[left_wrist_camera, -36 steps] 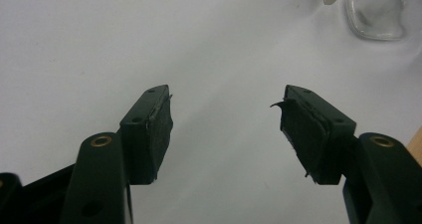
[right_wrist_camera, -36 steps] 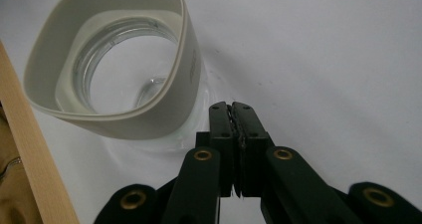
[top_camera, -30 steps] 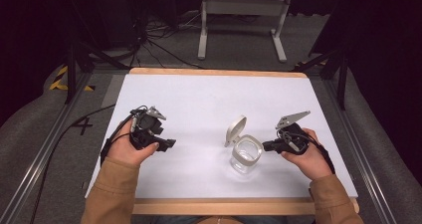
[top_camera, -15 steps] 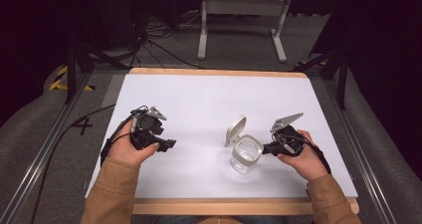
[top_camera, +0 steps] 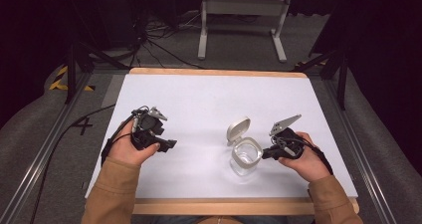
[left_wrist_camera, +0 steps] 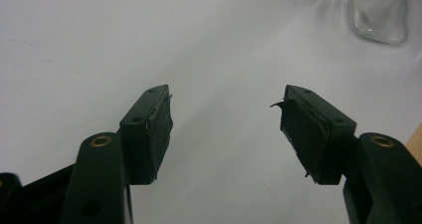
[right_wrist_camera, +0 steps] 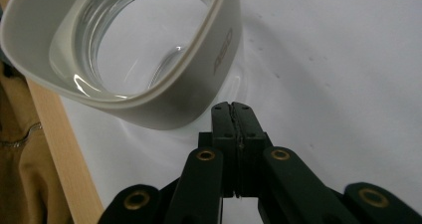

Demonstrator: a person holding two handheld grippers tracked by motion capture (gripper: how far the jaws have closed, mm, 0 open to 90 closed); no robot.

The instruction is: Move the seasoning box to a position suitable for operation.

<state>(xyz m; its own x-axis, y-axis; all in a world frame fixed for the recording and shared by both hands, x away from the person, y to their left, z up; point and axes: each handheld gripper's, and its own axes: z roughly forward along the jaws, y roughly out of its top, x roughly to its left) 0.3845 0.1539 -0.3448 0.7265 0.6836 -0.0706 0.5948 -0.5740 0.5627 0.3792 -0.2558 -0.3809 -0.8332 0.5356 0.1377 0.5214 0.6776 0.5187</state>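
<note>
The jar [top_camera: 245, 157] stands with its lid [top_camera: 238, 129] already flipped up (nothing inside, as far as I can see). The right gripper [right_wrist_camera: 233, 115] is clenched on nothing just beside the jar's rim; the left gripper [left_wrist_camera: 225, 129] hangs released, well apart.

We observe one clear glass jar [top_camera: 245, 157] standing upright on the white surface [top_camera: 209, 99], toward the near edge and right of centre. Its body is transparent with a rounded-square outline, topped by a pale grey-white collar [right_wrist_camera: 164, 92] around the mouth. The mouth is open, and the interior looks empty. A hinged lid [top_camera: 237, 130] of the same pale colour is flipped up and back on the far-left side of the jar, tilted, still attached at the rim.
</note>
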